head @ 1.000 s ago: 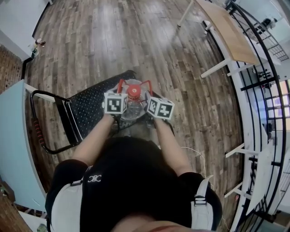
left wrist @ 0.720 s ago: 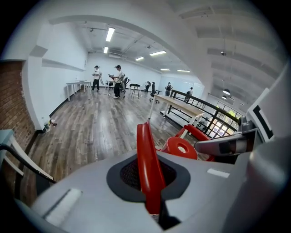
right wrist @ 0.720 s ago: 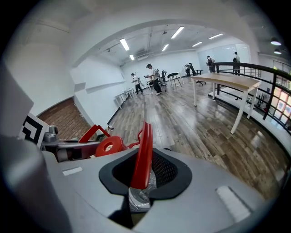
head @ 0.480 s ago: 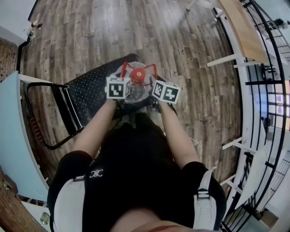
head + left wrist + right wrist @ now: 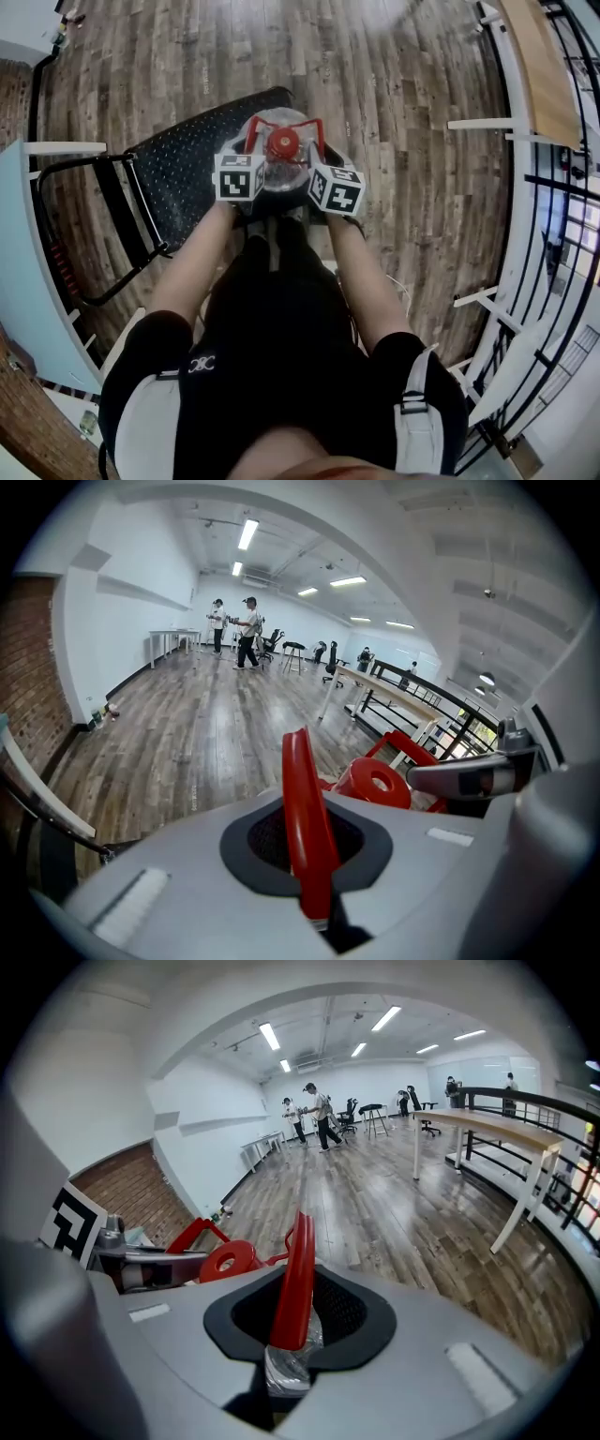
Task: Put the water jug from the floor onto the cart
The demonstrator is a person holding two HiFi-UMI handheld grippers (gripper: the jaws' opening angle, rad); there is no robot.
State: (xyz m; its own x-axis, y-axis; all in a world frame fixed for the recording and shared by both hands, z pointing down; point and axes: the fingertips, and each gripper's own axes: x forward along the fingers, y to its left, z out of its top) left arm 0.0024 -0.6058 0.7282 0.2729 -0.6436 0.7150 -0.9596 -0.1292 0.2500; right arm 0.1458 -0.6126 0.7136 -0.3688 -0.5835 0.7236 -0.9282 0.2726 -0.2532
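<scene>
Red handles (image 5: 307,128): two plastic loops arch over the neck of the water jug (image 5: 281,178), one for each gripper, and they carry the whole load.
Left gripper (image 5: 311,874): fingers clenched hard on one handle, and the thin red strap runs edge-on straight through them.
Right gripper (image 5: 287,1340): fingers grasping the opposite handle, with a bit of clear plastic pinched in below it, so they sit a touch wider.
Why two grips: the jug looks big and heavy. A hold on either side of the red cap (image 5: 282,143) should keep it upright and stop it swinging.
Jug's place: it hangs between both grippers, right in front of the person, over the near right end of the cart (image 5: 178,173).
Contact: it is hard to call, because the marker cubes and the jug's own shoulder hide its base, so deck contact cannot be told.
Cart: a low, black, studded deck with its tubular push handle (image 5: 75,234) out at the left end.
Step in hand: this reads as the set-down onto the deck, very near the finish.
Floor (image 5: 403,112): grey-brown wood planks with a slight sheen.
Room: a wide white hall with strip lights overhead. A brick wall (image 5: 131,1194) stands on one side, and a long pale worktop (image 5: 497,1129) and a black railing (image 5: 562,187) on the other. People (image 5: 323,1115) stand well off at the far end.
</scene>
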